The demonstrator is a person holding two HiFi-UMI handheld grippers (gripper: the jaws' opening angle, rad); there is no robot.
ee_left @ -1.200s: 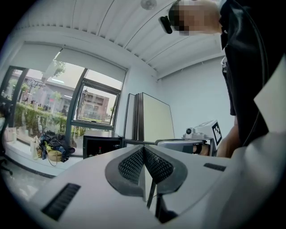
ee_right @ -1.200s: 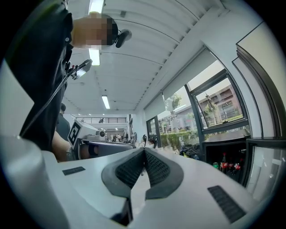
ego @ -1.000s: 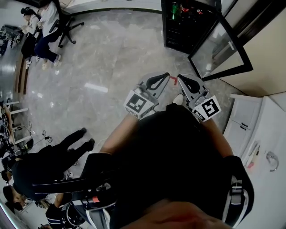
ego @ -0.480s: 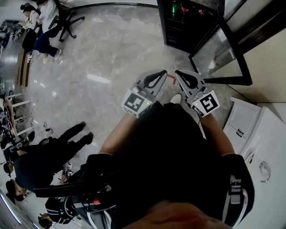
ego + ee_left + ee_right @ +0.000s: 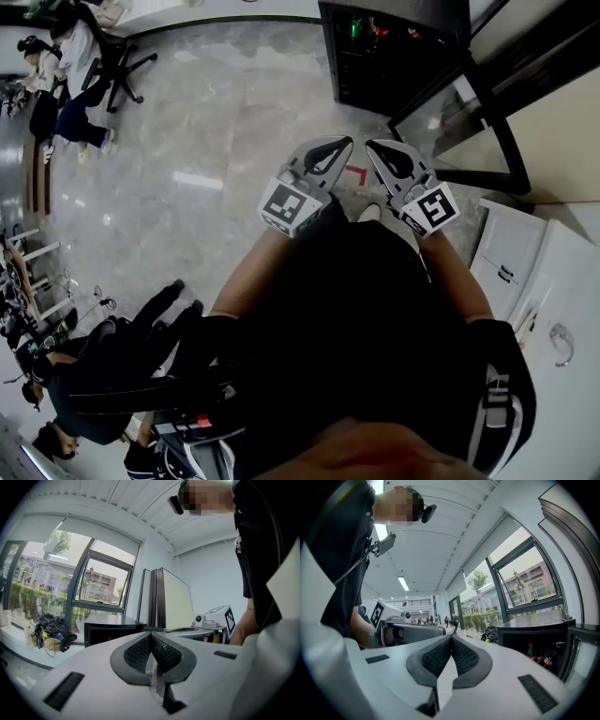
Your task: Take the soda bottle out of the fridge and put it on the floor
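A black fridge (image 5: 389, 52) stands open at the top of the head view, with a green bottle (image 5: 356, 26) and red-capped bottles (image 5: 380, 28) on its shelves. Which one is the soda bottle I cannot tell. My left gripper (image 5: 348, 142) and right gripper (image 5: 369, 144) are side by side over the floor, short of the fridge, both shut with nothing held. The left gripper view has its jaws (image 5: 151, 635) pressed together and the fridge (image 5: 112, 629) beyond. In the right gripper view the jaws (image 5: 451, 638) are also pressed together, and bottles (image 5: 544, 659) show inside the fridge (image 5: 534, 639).
The fridge's glass door (image 5: 459, 112) hangs open to the right. A white cabinet (image 5: 553, 272) stands at the right edge. A red tape mark (image 5: 356, 173) lies on the marble floor. People sit at top left (image 5: 70, 66); another person (image 5: 122, 356) stands at lower left.
Both grippers have advanced together toward the fridge, which now sits closer and more centred. The person at lower left has shifted down the frame.
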